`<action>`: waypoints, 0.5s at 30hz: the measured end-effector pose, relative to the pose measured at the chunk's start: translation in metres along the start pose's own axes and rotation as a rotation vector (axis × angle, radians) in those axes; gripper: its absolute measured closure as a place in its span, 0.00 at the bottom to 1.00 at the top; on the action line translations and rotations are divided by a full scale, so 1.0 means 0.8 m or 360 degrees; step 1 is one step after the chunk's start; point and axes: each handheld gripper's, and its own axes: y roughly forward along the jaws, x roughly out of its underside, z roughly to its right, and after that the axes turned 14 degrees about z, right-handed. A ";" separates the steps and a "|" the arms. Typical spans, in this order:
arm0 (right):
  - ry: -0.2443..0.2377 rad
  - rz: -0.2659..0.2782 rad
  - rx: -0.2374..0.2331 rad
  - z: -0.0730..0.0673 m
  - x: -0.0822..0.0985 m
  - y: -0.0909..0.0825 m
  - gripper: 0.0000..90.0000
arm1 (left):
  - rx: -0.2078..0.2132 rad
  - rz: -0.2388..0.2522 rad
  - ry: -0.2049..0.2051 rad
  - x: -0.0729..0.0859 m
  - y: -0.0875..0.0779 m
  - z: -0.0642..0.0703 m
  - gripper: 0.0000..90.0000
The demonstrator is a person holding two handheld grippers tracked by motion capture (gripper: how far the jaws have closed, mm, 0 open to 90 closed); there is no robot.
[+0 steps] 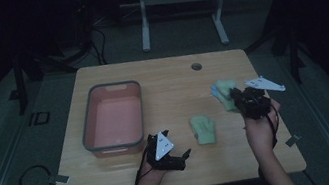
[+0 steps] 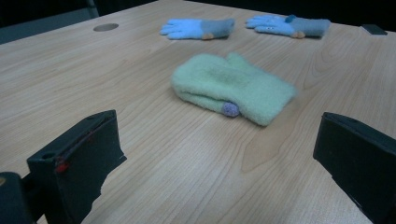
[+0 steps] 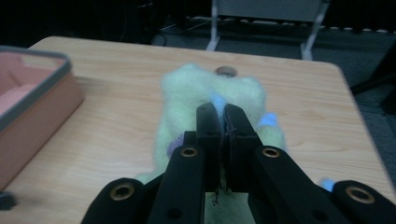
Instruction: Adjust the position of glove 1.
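Up close, right gripper jaws clamped on green mitten, left gripper jaws apart facing second mitten, high view adds pink tub on bench.

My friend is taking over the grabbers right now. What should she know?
Right gripper: jaws shut on a green mitten at the right of the table; something blue peeks out beside it.
Left gripper: open, holding nothing, near the front edge, pointed at the second green mitten lying flat mid-table.
Two blue gloves lie farther along the table in the left gripper view.
The pink bin at the left looks empty.
Done: one mitten gripped. Left, probably: move it, likely to the bin, then handle the rest.
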 end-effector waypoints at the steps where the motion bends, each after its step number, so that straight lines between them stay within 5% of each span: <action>1: 0.0001 -0.0006 -0.0011 -0.004 0.001 0.002 0.96 | -0.0003 0.0003 -0.0003 0.000 0.000 0.000 0.01; 8: 0.0024 -0.0122 -0.0064 -0.046 0.027 0.019 0.96 | -0.0004 0.0011 0.0004 0.000 -0.001 0.000 0.01; 15: 0.0038 -0.0205 -0.0033 -0.064 0.054 0.031 0.96 | -0.0017 0.0037 -0.0033 0.001 -0.002 -0.002 0.01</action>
